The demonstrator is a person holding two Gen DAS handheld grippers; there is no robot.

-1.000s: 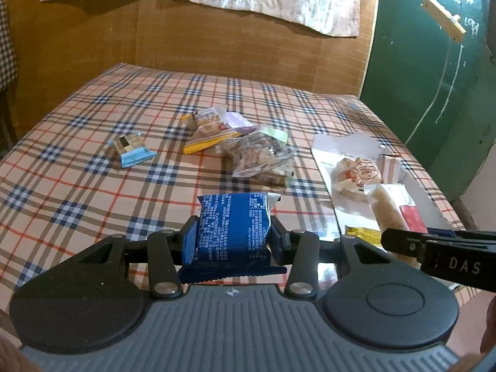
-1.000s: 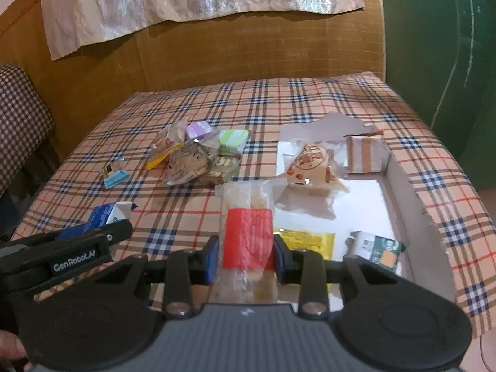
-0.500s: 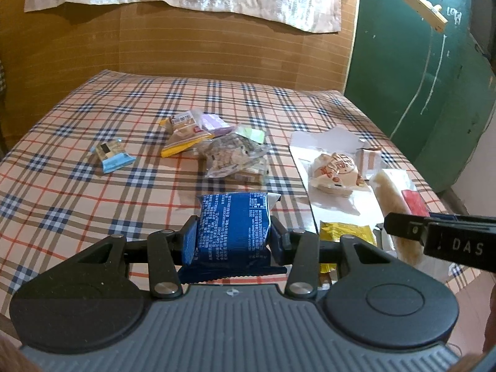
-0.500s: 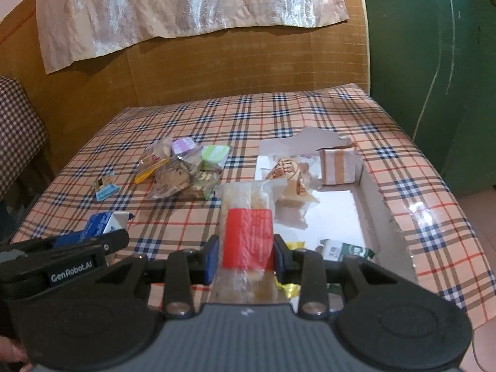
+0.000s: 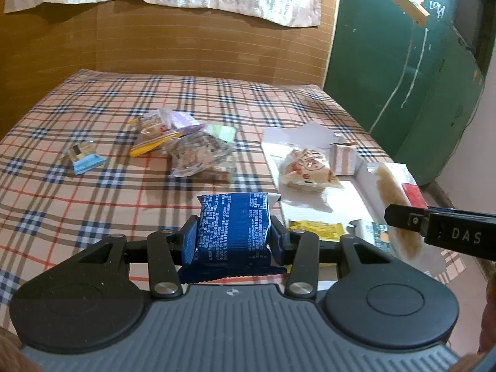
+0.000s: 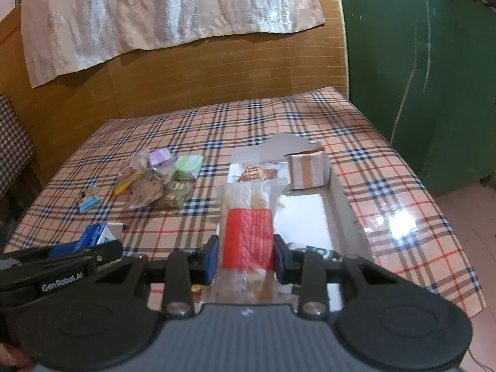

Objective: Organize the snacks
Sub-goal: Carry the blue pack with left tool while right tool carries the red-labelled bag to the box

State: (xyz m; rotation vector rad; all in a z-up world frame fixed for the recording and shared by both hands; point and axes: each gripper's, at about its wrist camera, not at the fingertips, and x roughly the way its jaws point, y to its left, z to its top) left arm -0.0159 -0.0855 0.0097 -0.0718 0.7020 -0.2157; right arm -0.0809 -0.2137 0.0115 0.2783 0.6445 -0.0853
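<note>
Left wrist: blue packet [image 5: 234, 226] clamped between tongs [image 5: 234, 241].

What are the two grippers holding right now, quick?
Left gripper: closed on the blue snack packet.
Right gripper: closed on the clear snack packet with a red label.

"DAS" on right gripper [image 5: 446, 232]; "GenRoboLAI" on left gripper [image 6: 62, 279]

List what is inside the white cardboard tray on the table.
In the tray: a pale printed bun packet, a striped brown-and-white packet, a yellow packet and a green one. The grippers and their held snacks hide its near end.
</note>
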